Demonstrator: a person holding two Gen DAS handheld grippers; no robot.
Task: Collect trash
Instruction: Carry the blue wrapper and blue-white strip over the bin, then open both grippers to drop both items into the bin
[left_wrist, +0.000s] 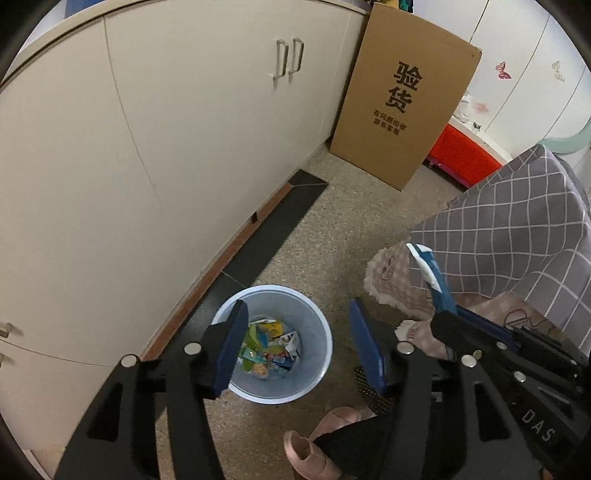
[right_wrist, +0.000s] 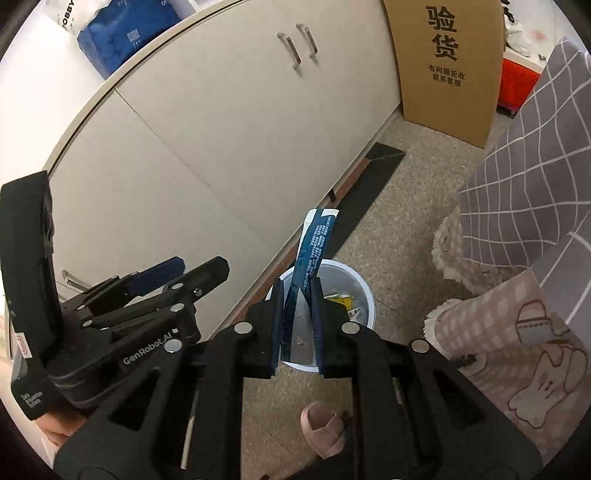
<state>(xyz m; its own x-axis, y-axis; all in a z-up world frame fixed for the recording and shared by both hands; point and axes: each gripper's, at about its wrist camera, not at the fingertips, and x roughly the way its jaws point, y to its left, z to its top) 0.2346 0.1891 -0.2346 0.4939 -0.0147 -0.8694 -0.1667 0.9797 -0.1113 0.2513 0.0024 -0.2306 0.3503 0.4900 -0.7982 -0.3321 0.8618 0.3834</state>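
- Between the blue pads of the right gripper (right_wrist: 297, 325), a flattened blue-and-white printed paper wrapper (right_wrist: 314, 251) is pinched, its free end standing up past the fingertips, above the near rim of the bin.
- Below it on the speckled floor (left_wrist: 354, 229) stands a round pale-blue plastic waste bin (left_wrist: 317, 354), holding a heap of green, yellow and blue crumpled packets (left_wrist: 267, 349).
- The left gripper (left_wrist: 295, 347) is spread wide with nothing between its pads; the bin's mouth shows through the gap.
- The bin sits just beside a dark floor strip (left_wrist: 280, 218) that runs along the foot of the cream 2-door cabinet (left_wrist: 184, 129).
- Open floor runs from the bin toward a tall brown cardboard box with black printed characters (left_wrist: 402, 107) leaning at the cabinet's far end.
- A grey checked bedcover (left_wrist: 517, 229) over a pink patterned blanket (right_wrist: 517, 332) hangs down on the other side, near the bin.
- A pink slipper (left_wrist: 314, 450) is near the bin, on the floor.
- Only the right wrist view shows a blue pack (right_wrist: 122, 40) on the cabinet top; only the left wrist view shows butterfly stickers (left_wrist: 504, 72) on the far wall.
- A red crate (left_wrist: 461, 155) lies behind the box.
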